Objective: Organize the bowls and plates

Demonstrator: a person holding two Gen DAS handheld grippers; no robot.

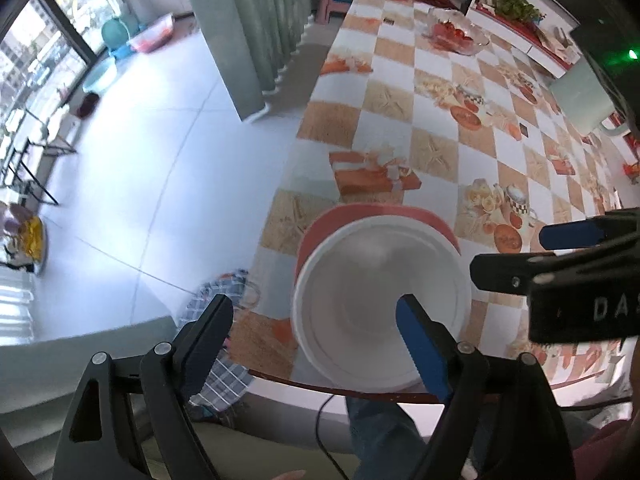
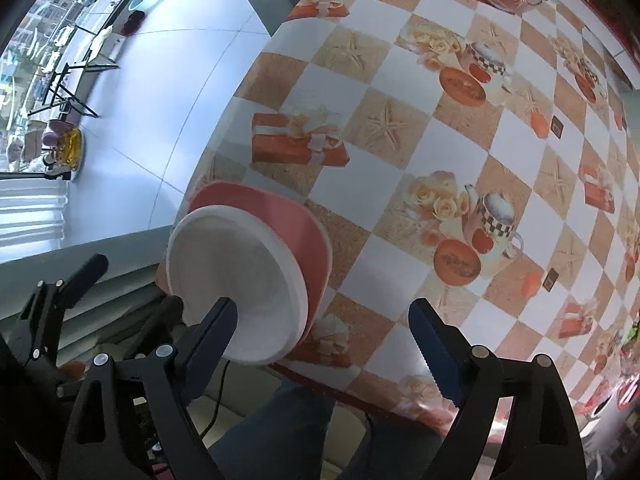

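Two dishes sit stacked near the table [image 1: 436, 128] edge: a white bowl [image 1: 380, 300] on a pink plate [image 1: 320, 236]. Both claws hang wide and hold nothing, the left gripper [image 1: 316, 328] above the bowl, the right gripper [image 2: 324, 332] with the bowl at its ten o'clock. The stack stands close to the edge, so I judge a stray finger could knock it off onto the floor [image 1: 160, 168].

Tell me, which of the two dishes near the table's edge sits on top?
The white bowl sits on top; the pink plate lies beneath it, showing only its rim.
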